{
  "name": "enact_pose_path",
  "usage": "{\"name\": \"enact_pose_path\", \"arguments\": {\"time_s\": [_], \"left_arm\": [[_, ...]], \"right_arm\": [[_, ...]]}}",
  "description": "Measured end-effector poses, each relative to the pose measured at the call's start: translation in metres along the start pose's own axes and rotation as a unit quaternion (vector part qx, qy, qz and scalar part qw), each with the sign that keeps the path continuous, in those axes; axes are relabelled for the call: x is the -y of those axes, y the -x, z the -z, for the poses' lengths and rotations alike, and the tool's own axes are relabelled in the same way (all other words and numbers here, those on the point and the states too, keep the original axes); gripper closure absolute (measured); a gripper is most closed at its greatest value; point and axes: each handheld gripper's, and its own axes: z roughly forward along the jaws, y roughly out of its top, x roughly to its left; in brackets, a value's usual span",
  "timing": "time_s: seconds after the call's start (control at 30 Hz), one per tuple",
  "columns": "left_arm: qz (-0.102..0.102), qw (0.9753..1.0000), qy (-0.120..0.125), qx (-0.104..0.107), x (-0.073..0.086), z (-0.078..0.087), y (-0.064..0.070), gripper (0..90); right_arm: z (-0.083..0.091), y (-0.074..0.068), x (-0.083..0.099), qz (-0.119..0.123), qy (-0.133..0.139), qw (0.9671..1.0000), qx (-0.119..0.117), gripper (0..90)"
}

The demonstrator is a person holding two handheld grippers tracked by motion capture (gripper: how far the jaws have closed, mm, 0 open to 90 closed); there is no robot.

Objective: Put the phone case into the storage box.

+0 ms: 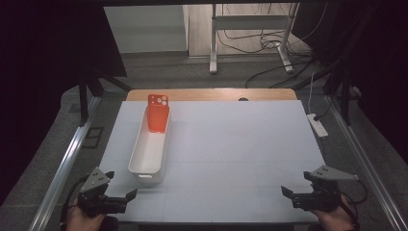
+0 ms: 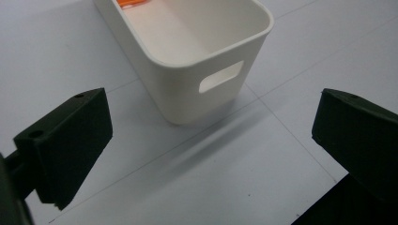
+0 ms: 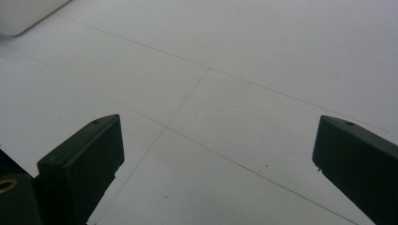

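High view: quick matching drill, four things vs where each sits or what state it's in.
1. orange phone case
2. white bin
3. left gripper
4. power strip

a. off the table's right edge, on the floor
b. open, at the near-left corner
c. long, on the table's left half
d. leaning in the bin's far end

Pairs: 1-d, 2-c, 3-b, 4-a

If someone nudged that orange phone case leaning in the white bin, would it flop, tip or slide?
The orange phone case leans on end against the far wall of the white bin, so a nudge would probably tip it flat. It looks thin and hollow, likely light, with some flex. The bin's smooth inside suggests its lower edge could slide easily.
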Motion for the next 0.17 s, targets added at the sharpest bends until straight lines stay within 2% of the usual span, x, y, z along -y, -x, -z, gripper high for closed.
{"name": "enact_pose_path", "arguments": {"time_s": [0.17], "left_arm": [[0.002,1.0,0.001,0.0,-0.0003,-0.0003,0.0,0.0]], "right_arm": [[-0.0005,0.0005,0.0,0.001,-0.001,1.0,0.0,2.9]]}}
